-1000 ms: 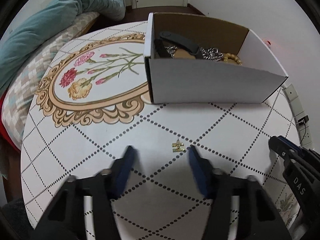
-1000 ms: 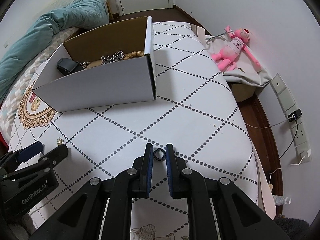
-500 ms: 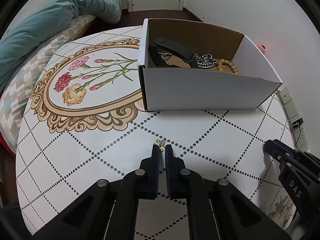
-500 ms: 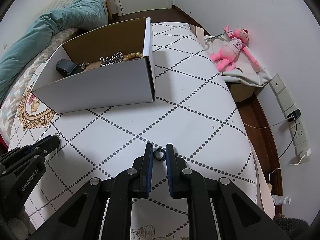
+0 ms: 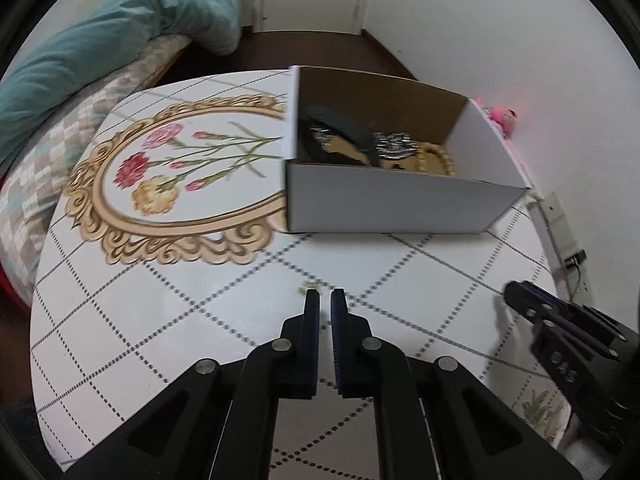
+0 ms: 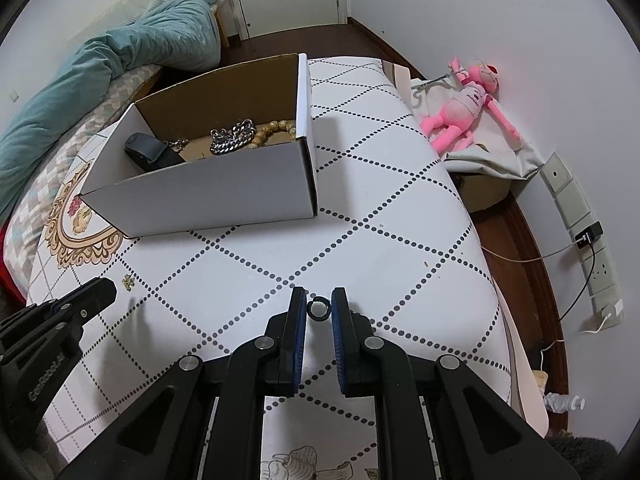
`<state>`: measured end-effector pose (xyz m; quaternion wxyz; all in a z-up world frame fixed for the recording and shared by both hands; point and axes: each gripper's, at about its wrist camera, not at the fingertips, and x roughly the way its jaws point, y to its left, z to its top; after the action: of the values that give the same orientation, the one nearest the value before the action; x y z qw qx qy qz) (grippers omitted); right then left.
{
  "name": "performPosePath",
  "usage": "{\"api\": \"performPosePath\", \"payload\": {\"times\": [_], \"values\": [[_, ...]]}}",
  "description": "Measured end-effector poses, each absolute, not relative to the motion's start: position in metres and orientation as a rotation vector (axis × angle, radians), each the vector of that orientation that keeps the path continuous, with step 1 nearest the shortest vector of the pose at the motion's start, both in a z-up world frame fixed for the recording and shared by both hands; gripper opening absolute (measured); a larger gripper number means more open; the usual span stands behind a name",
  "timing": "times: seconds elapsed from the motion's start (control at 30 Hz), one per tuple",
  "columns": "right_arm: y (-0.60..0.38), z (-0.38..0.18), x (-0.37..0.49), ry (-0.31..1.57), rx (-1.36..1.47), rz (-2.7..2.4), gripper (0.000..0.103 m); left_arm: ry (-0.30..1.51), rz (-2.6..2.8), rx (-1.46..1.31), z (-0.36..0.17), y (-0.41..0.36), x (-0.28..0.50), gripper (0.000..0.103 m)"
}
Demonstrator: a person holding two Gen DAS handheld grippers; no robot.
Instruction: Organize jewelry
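Observation:
A tiny gold charm (image 5: 310, 286) lies on the patterned tabletop just past my left gripper's (image 5: 325, 294) left fingertip, not between the pads. The jaws stand almost together with a slim gap and are parting slightly, with nothing held. In the right wrist view the charm (image 6: 128, 282) sits just beyond the tip of the left gripper (image 6: 106, 292). My right gripper (image 6: 319, 292) is shut on a small dark ring (image 6: 319, 309), low over the table. A white cardboard box (image 5: 400, 204) (image 6: 208, 192) behind holds a black strap, a silver chain (image 6: 234, 140) and wooden beads.
The round table (image 5: 120, 320) drops off at the left and near edges. A bed with a teal duvet (image 5: 100, 48) stands to the left. A pink plush toy (image 6: 464, 108) lies on a bag beyond the table's right edge, near a wall power strip (image 6: 592, 248).
My left gripper's jaws went from wide apart around the charm to nearly together; the charm now lies just ahead of the left tip. The right gripper has kept still with the ring.

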<state>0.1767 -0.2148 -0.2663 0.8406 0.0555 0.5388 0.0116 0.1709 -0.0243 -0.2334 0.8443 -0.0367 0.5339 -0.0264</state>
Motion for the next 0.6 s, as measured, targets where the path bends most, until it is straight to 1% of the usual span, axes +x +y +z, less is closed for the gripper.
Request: {"api": "performPosePath", "payload": {"times": [0.03, 0.07, 0.1, 0.13, 0.17, 0.2, 0.23, 0.4, 0.53, 0.57, 0.6], "values": [[-0.215, -0.266, 0.177, 1.138, 0.119, 0.024, 0.013, 1.142, -0.047, -0.085, -0.238, -0.022, 0.173, 0.008], [-0.217, -0.265, 0.177, 1.137, 0.121, 0.023, 0.013, 1.155, -0.041, -0.090, -0.241, -0.019, 0.174, 0.012], [-0.218, -0.265, 0.176, 1.136, 0.124, 0.023, 0.013, 1.183, -0.021, -0.090, -0.248, -0.017, 0.175, 0.026], [-0.219, -0.264, 0.177, 1.135, 0.126, 0.020, 0.013, 1.190, -0.020, -0.090, -0.251, -0.016, 0.175, 0.029], [-0.220, -0.264, 0.177, 1.135, 0.128, 0.018, 0.013, 1.167, -0.026, -0.084, -0.249, -0.016, 0.173, 0.045], [-0.221, -0.264, 0.177, 1.135, 0.133, 0.014, 0.013, 1.172, -0.014, -0.073, -0.250, -0.016, 0.173, 0.066], [-0.222, -0.263, 0.177, 1.135, 0.136, 0.012, 0.013, 1.187, -0.002, -0.073, -0.254, -0.017, 0.173, 0.069], [-0.223, -0.266, 0.179, 1.143, 0.141, 0.010, 0.013, 1.145, 0.016, 0.001, -0.259, -0.027, 0.170, 0.069], [-0.224, -0.269, 0.181, 1.150, 0.142, 0.005, 0.013, 1.116, 0.026, 0.005, -0.260, -0.026, 0.176, 0.068], [-0.225, -0.270, 0.181, 1.153, 0.143, 0.004, 0.013, 1.110, 0.028, 0.006, -0.259, -0.025, 0.178, 0.062], [-0.225, -0.270, 0.181, 1.154, 0.144, 0.002, 0.013, 1.101, 0.028, 0.006, -0.257, -0.025, 0.178, 0.046]]}}
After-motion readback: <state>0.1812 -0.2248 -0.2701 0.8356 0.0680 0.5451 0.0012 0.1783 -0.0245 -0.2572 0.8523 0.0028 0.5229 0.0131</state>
